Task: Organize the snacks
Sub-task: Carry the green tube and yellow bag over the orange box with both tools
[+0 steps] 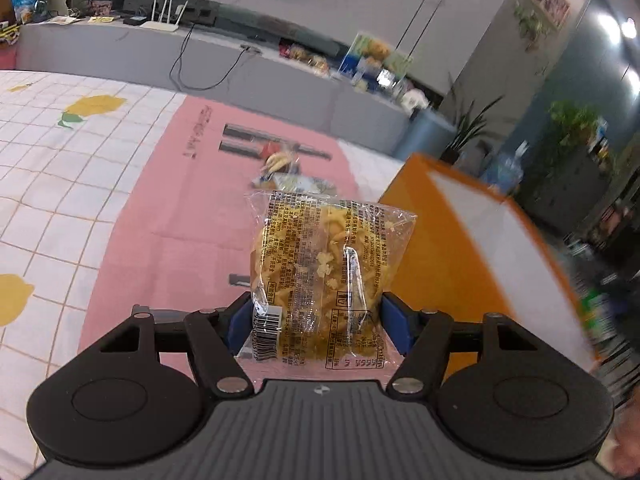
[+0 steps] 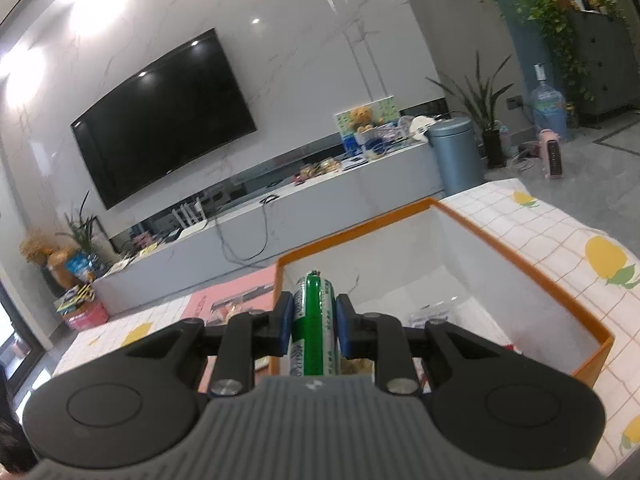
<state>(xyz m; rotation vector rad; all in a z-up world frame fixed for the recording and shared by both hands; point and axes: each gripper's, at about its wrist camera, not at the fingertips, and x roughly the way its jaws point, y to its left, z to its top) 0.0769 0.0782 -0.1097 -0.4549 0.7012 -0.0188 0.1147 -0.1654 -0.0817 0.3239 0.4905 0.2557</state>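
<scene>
- Both tongs are loaded: left gripper (image 1: 318,312) has its blue pads clamped on the lower sides of a clear noodle packet (image 1: 322,276), and right gripper (image 2: 311,318) is pinched nearly closed on a green-and-white sausage stick (image 2: 314,324).
- Table under the checked lemon-print cloth (image 1: 60,208) spreads out ahead and to the left of the left gripper, with a pink mat (image 1: 168,200) laid on top, right below the packet.
- Orange box (image 2: 532,276) next: it's just to the right of the left gripper, and directly ahead of and below the right one, white inside.
- That noodle packet stands upright between the left pads, printed side toward the camera, raised above the mat.
- More wrapped snacks (image 1: 288,172) lie on the mat, ahead of the left gripper beyond the packet.
- Sausage stick points straight forward over the box's near left corner, and a clear wrapped item (image 2: 430,316) sits on the box floor.
</scene>
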